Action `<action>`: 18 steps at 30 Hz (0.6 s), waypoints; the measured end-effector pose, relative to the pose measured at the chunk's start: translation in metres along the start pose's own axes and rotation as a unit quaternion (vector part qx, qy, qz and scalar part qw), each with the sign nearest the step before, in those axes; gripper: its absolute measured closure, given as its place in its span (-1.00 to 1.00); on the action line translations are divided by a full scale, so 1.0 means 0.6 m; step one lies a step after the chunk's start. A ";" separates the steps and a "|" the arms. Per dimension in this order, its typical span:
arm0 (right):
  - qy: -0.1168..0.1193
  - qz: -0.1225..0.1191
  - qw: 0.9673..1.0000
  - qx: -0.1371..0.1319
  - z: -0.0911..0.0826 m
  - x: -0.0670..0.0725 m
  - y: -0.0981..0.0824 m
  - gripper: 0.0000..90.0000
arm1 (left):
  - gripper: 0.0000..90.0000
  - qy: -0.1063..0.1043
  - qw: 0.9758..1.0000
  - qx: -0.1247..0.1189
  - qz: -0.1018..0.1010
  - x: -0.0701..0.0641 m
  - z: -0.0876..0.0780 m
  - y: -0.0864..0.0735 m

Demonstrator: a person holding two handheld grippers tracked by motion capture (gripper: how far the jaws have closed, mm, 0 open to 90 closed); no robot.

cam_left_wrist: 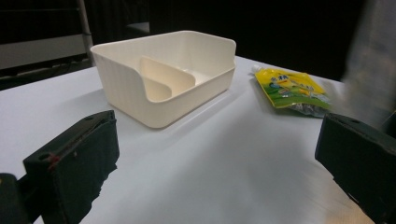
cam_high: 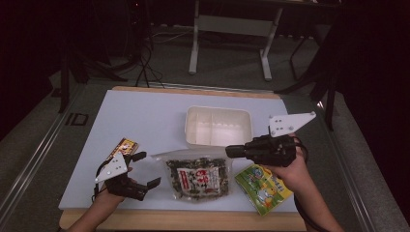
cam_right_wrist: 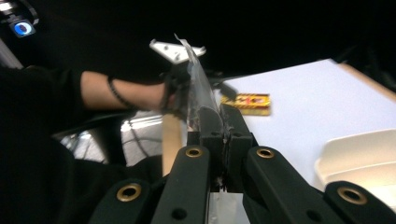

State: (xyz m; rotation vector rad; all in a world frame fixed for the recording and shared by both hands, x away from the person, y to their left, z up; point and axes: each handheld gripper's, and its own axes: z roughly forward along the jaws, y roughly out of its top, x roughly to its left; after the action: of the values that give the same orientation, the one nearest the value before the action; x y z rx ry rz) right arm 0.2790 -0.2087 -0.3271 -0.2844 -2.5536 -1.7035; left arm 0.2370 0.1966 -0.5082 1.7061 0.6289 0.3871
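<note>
Right gripper's got the seaweed bag by its edge, bin looks like the next stop

The right gripper [cam_high: 231, 151], centre-right of the high view, has its jaws pinched tight on the thin crinkly top edge of the clear plastic bag of dark flaky snack with a red-and-white label [cam_high: 198, 177], which sits low in the middle of the white counter [cam_high: 140, 116]. My guess: lift it clear and drop it into the cream ribbed plastic bin with a divider [cam_high: 218, 126] just above, minding the floppy film. The left gripper [cam_high: 143, 170] sits lower left, jaws wide open and empty. Also around: a glossy yellow-green pouch [cam_high: 263, 187] and a small flat yellow-red packet [cam_high: 124, 146].
</note>
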 end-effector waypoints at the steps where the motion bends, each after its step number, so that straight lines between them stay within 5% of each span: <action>1: -0.007 0.000 1.000 -0.002 -0.002 -0.001 0.004 0.99 | -1.00 0.000 1.000 -0.001 -0.002 0.000 0.000 0.001; 11: -0.059 0.034 0.998 0.001 -0.005 -0.024 0.009 0.99 | -1.00 -0.011 1.000 -0.008 -0.018 -0.005 0.006 0.028; 18: -0.059 0.031 0.998 0.000 -0.007 -0.019 0.016 0.99 | -1.00 -0.031 0.999 -0.006 -0.038 -0.005 0.024 0.072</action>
State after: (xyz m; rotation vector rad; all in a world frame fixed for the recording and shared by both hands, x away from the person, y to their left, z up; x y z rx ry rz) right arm 0.2918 -0.2106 -0.3184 -0.4739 -2.5957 -1.7130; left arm 0.2515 0.1777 -0.4694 1.6713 0.6423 0.2833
